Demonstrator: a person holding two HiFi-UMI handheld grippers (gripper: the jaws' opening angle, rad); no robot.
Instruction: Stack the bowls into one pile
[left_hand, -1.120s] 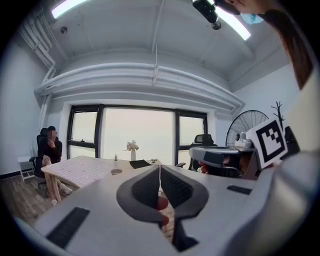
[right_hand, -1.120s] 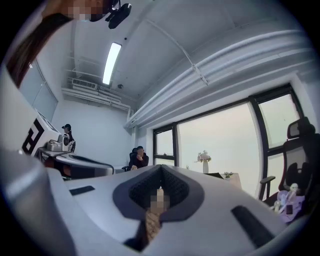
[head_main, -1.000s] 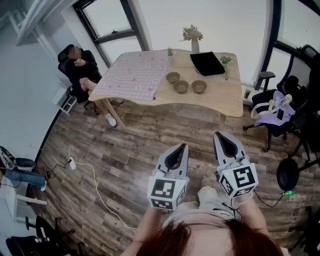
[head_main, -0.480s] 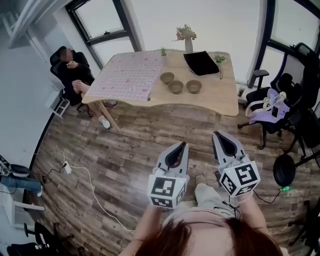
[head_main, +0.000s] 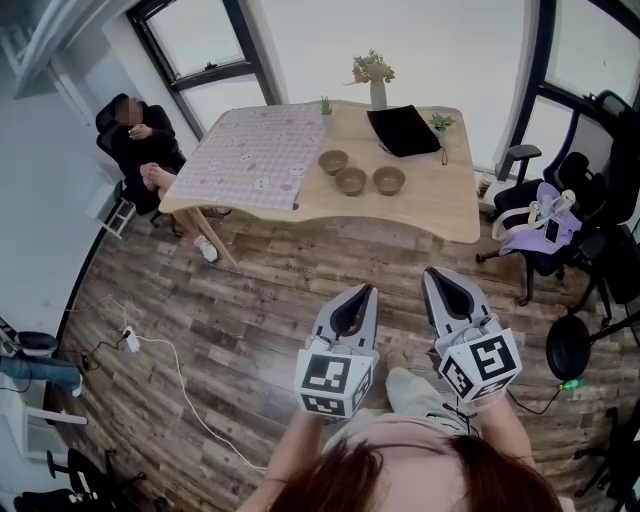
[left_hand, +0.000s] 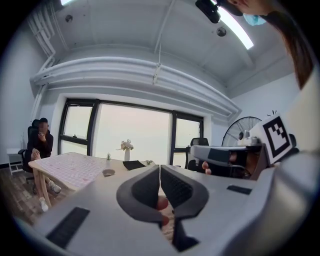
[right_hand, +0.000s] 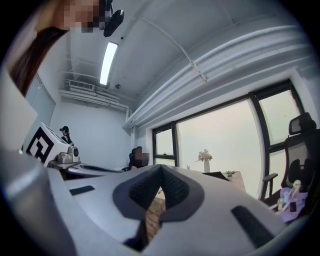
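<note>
Three brown bowls stand apart in a row on the wooden table (head_main: 440, 205): the left bowl (head_main: 333, 162), the middle bowl (head_main: 351, 181) and the right bowl (head_main: 389, 180). One bowl (left_hand: 108, 173) shows small in the left gripper view. Both grippers hang over the wooden floor, well short of the table. My left gripper (head_main: 355, 292) is shut with nothing in it, its tips meeting (left_hand: 159, 168). My right gripper (head_main: 439, 274) is shut and empty too, tips together (right_hand: 160, 169).
A patterned cloth (head_main: 255, 158) covers the table's left half. A vase of flowers (head_main: 376, 85), a black pad (head_main: 405, 130) and small plants stand at the back. A person sits in a chair (head_main: 135, 140) left of the table. Office chairs (head_main: 560, 215) stand right. A cable (head_main: 185, 385) lies on the floor.
The table and bowls have come a little nearer and lower in the head view. Both grippers stay shut and side by side in front of me.
</note>
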